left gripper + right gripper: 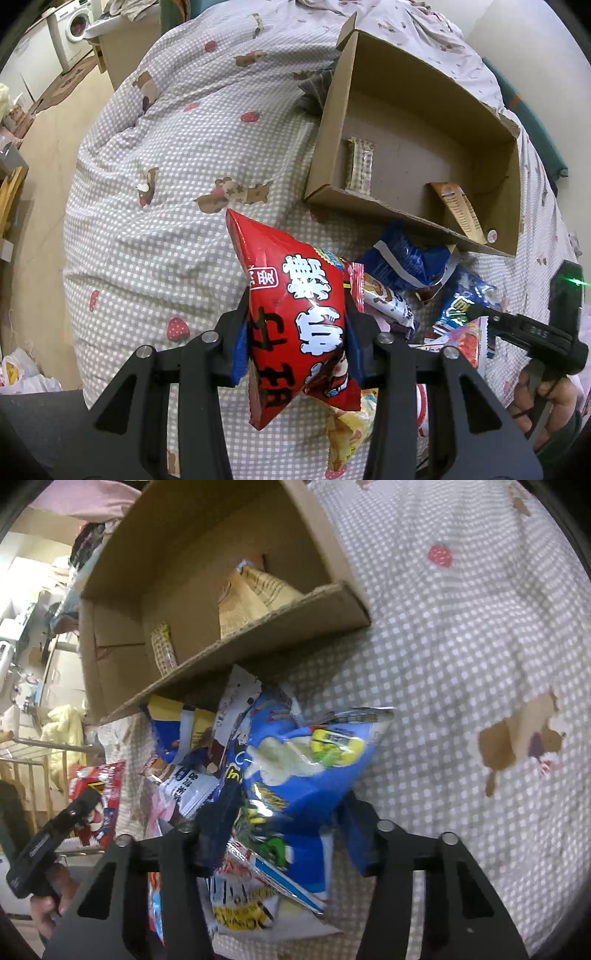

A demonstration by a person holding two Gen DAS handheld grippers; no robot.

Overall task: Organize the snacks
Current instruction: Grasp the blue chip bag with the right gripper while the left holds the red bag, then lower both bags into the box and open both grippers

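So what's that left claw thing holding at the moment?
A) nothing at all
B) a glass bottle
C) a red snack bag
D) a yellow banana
C: in the left wrist view the left gripper has its fingers closed on either side of a red snack bag, lifted above the checked bedspread near the cardboard box.

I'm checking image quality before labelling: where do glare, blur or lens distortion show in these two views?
Left wrist view: white glare on the glossy red snack bag in the left gripper, a green flare at the right edge, fisheye bending of the brown cardboard box. Right wrist view: softer, slightly blurred; glare on the shiny blue snack bag between the right gripper fingers; dark vignetted corners.
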